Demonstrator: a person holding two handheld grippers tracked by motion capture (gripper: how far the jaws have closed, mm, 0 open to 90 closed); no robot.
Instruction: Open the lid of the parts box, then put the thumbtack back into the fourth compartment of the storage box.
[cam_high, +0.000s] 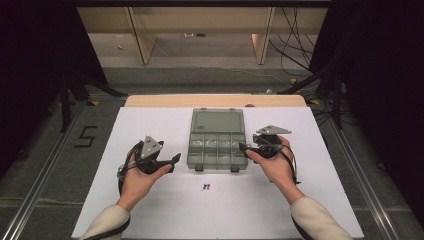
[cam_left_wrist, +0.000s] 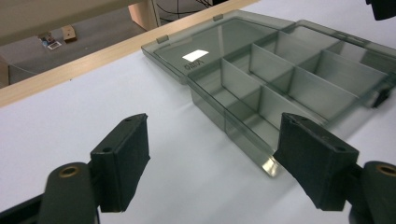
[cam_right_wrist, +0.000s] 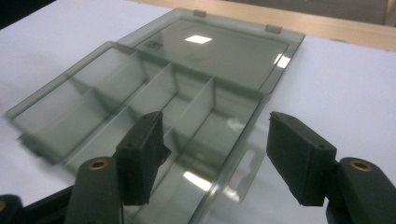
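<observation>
Organizer box (cam_high: 217, 138) open, tiny item (cam_high: 205, 187) indistinct

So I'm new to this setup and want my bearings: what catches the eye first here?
A smoky transparent compartment box lies open mid-table on the white sheet, its lid folded flat toward the far edge. The left gripper and right gripper flank it, jaws open. A small red-and-blue item lies in front of the box.
</observation>
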